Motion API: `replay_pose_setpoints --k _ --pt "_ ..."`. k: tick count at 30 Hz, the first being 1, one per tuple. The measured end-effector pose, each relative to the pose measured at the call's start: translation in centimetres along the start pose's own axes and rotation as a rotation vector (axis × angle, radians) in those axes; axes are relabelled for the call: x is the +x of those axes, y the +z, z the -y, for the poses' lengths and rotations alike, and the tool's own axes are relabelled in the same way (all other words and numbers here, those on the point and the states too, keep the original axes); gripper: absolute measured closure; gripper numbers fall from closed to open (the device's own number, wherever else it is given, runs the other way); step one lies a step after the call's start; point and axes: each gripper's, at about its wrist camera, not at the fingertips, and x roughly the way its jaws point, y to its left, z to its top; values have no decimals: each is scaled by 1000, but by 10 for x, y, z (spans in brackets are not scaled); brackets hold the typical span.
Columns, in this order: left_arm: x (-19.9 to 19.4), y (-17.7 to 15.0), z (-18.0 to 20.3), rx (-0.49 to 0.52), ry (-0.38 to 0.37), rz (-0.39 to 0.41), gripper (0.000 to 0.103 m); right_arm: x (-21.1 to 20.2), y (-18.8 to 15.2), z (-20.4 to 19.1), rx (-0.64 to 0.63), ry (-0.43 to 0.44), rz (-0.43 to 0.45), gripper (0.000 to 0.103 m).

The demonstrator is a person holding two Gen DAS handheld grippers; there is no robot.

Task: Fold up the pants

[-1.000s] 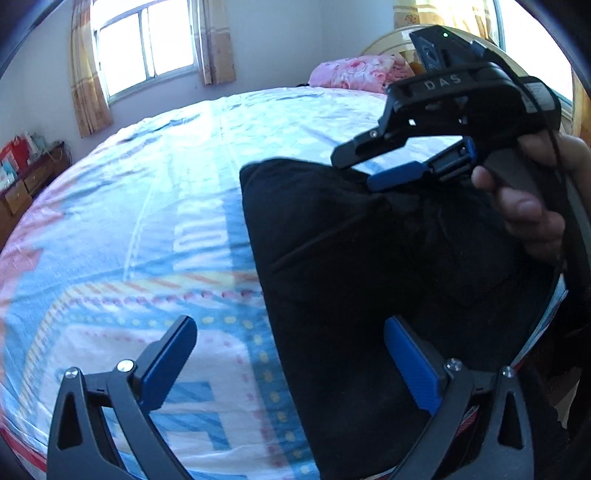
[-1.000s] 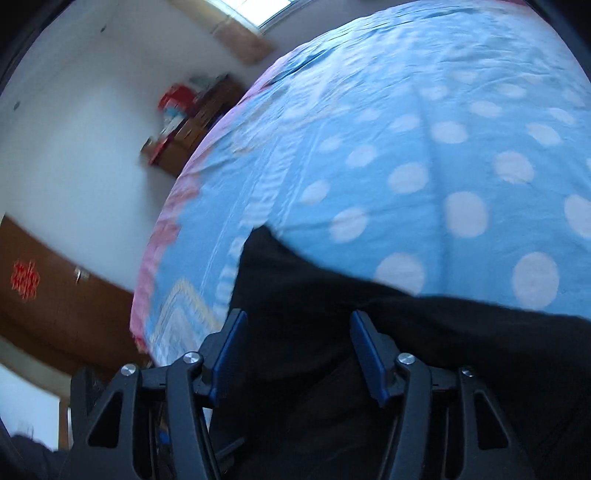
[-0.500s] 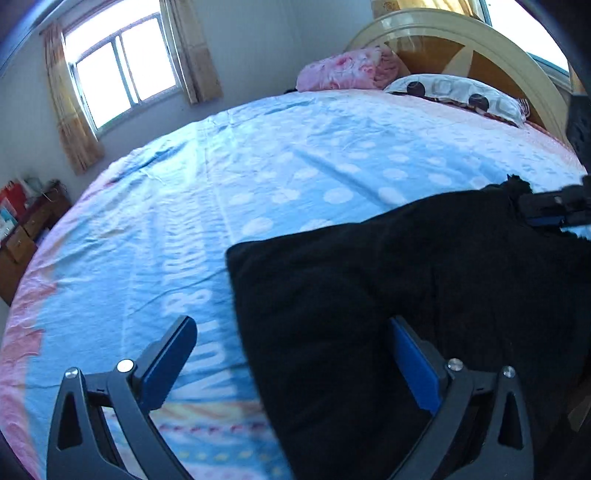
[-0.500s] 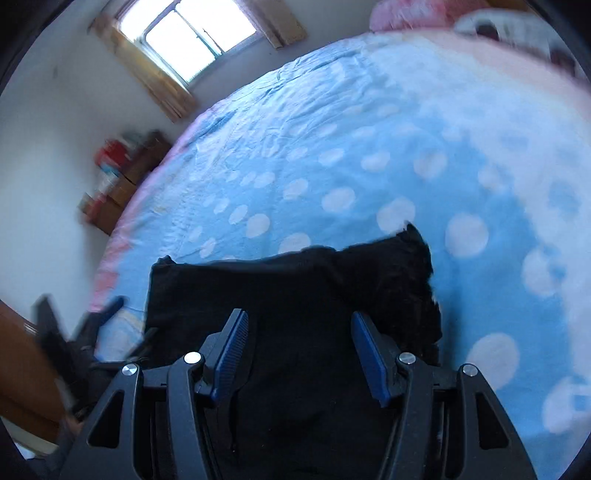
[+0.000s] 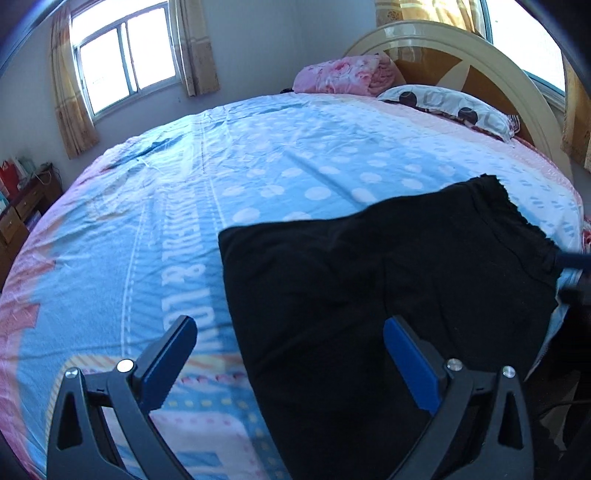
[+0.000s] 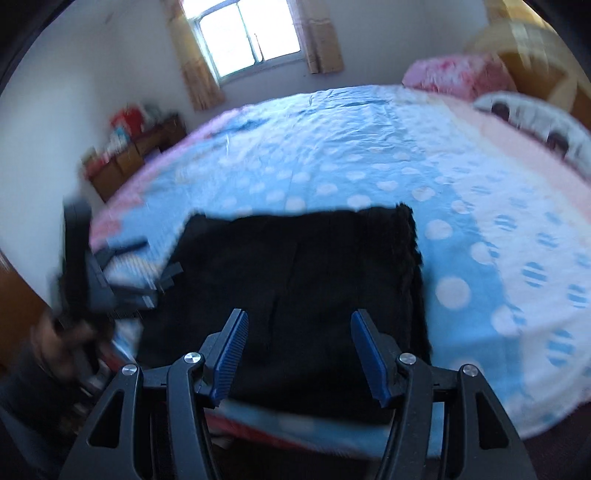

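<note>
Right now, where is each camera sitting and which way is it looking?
Left wrist view: sits on the left gripper, looking down across the bed toward the headboard; its open jaws frame the black pants.
Right wrist view: sits on the right gripper, looking across the bed toward the window; open jaws over the pants, a blurred hand with the left gripper at left.
Both views share the pants, the bed, the pink blanket and the pillow.
</note>
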Motion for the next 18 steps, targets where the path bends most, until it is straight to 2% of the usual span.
replay_pose_setpoints --k 3,4,5,6,9,14,18 --pt "5 -5 4 5 -5 -17 0 13 -14 0 -27 -13 -44 43" --pt "9 -8 6 9 -6 -25 0 24 -18 6 -11 -31 -83 43" --pt "11 -9 7 11 -5 -31 0 38 -23 16 38 -1 -133 43" --pt "15 -11 8 13 -4 -43 0 46 -27 27 93 45 -146 43" --pt "22 -15 7 -10 -26 -58 0 44 -30 30 88 56 -119 41" --pt "16 -18 2 -43 -62 -64 0 29 -28 23 42 27 -125 40" --pt "10 -19 -2 -47 -73 -55 0 -13 -13 24 29 34 -14 40"
